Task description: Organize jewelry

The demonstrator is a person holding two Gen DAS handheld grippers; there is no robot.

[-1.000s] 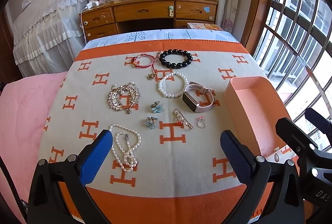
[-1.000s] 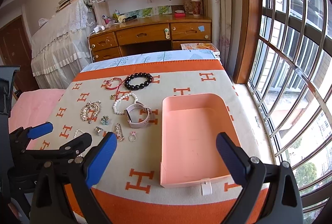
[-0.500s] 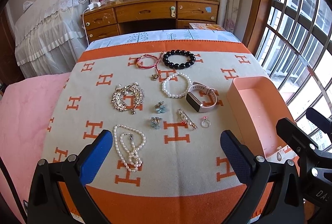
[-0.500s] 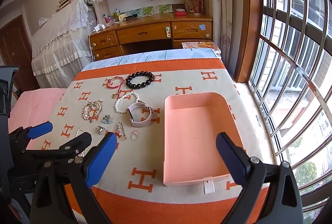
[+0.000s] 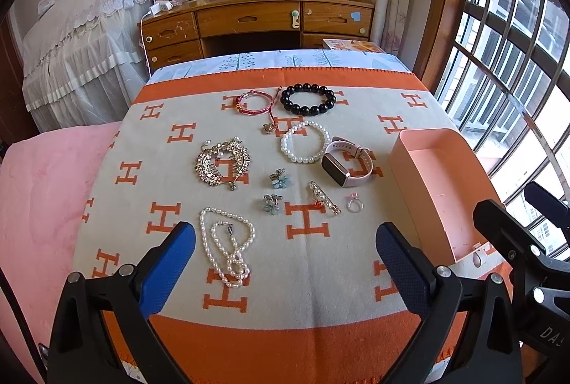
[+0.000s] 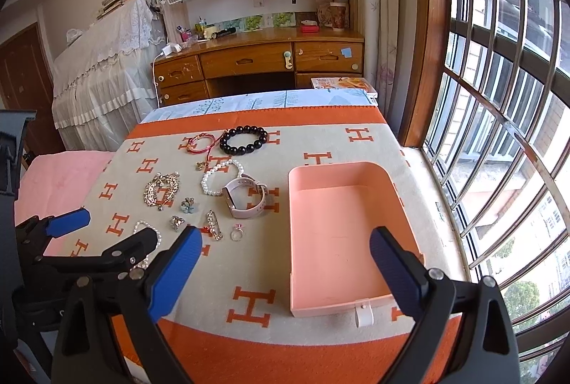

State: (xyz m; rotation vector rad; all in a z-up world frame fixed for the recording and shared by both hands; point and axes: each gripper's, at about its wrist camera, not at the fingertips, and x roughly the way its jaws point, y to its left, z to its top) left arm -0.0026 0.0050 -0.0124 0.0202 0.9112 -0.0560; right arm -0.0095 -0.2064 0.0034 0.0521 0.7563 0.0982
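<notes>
Jewelry lies spread on an orange and beige blanket: a pearl necklace point(image 5: 228, 247), a gold hair comb point(image 5: 221, 163), a pearl bracelet point(image 5: 304, 141), a black bead bracelet point(image 5: 308, 99), a red cord bracelet point(image 5: 253, 102), a pink watch point(image 5: 347, 165), two blue flower earrings point(image 5: 281, 180), a brooch point(image 5: 322, 197) and a ring point(image 5: 355, 204). An empty pink tray point(image 6: 342, 231) sits to their right. My left gripper point(image 5: 285, 259) is open above the blanket's near part, by the necklace. My right gripper point(image 6: 285, 263) is open over the tray's near left edge.
A wooden desk point(image 5: 256, 24) with drawers stands beyond the bed's far end. A barred window point(image 6: 498, 134) runs along the right side. A lace-covered piece of furniture point(image 5: 82, 45) stands at the left. A pink cover point(image 5: 46, 191) lies left of the blanket.
Both grippers have drawn back and risen slightly, so the jewelry and tray sit a little farther off. Both stay open and nothing on the blanket moved.
</notes>
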